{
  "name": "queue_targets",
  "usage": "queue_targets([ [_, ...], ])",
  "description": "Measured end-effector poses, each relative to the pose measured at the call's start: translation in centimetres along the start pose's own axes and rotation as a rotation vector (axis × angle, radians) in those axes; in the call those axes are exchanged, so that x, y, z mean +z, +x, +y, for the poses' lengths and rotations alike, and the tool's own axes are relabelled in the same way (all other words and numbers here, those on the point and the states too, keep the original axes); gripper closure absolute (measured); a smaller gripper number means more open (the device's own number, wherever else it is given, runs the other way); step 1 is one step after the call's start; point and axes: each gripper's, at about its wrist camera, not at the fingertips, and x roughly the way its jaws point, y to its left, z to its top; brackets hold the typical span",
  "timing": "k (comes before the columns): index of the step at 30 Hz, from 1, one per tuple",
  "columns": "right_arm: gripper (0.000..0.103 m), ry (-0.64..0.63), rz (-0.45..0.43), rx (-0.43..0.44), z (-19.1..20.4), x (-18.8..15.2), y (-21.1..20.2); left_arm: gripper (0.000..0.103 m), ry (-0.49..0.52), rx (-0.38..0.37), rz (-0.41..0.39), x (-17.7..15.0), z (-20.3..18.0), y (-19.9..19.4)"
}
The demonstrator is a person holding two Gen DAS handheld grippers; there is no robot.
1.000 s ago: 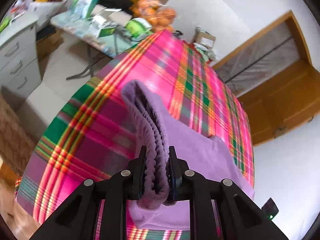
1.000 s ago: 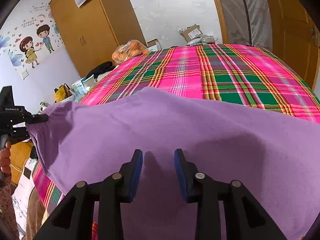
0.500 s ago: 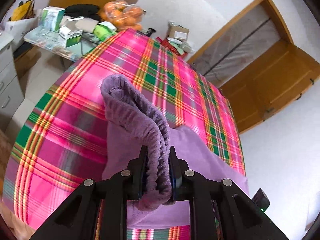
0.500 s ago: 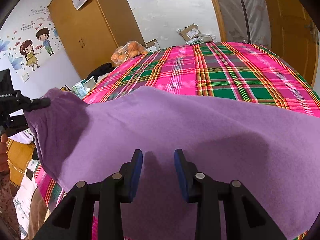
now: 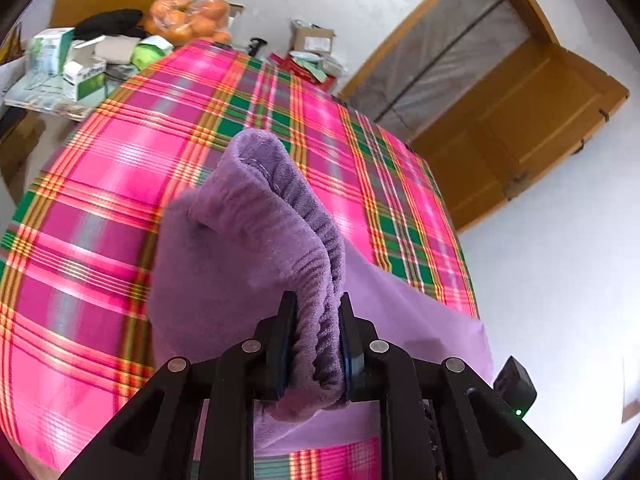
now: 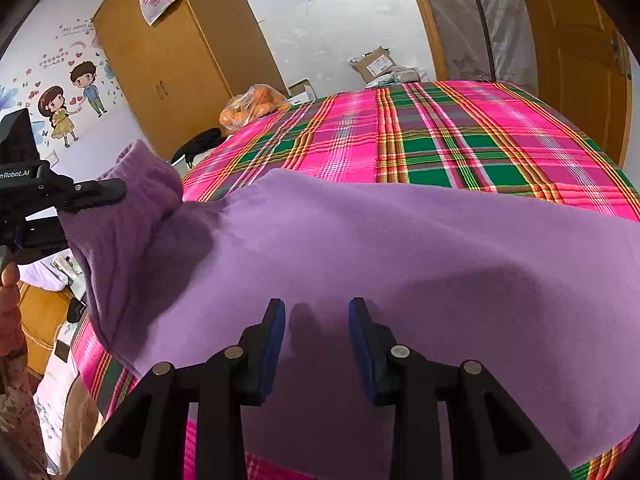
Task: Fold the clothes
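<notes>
A purple fleece garment [image 6: 400,264] lies spread on the pink plaid bed cover [image 6: 420,136]. My left gripper [image 5: 314,344] is shut on its ribbed elastic edge [image 5: 280,208] and holds that end lifted above the bed, folded over toward the rest of the cloth. In the right wrist view the left gripper [image 6: 92,192] shows at the far left with the raised purple edge [image 6: 136,184] in its jaws. My right gripper [image 6: 316,336] hovers low over the flat part of the garment, jaws apart, with nothing between the pads.
A bag of oranges [image 5: 188,16], boxes and a black item crowd a side table [image 5: 52,96] beyond the bed's far left corner. A wooden wardrobe [image 6: 168,64] and wooden doors [image 5: 532,120] line the walls. A person's hand [image 6: 10,284] shows at the left edge.
My left gripper has carried the lifted purple edge inward over the bed, and the fold has grown taller. The right gripper has stayed still, open over the cloth.
</notes>
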Motion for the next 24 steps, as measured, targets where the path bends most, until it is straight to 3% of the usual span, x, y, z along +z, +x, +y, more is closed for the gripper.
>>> queue_targets([
  [12, 0.069, 0.014, -0.004, 0.014, -1.2, -0.8, -0.8, 0.084, 0.050, -0.030, 0.081, -1.5, -3.6, 3.4],
  [24, 0.069, 0.012, -0.004, 0.035, -1.7, -1.1, -1.2, 0.082, 0.026, -0.008, 0.170, -2.3, -4.1, 6.6],
])
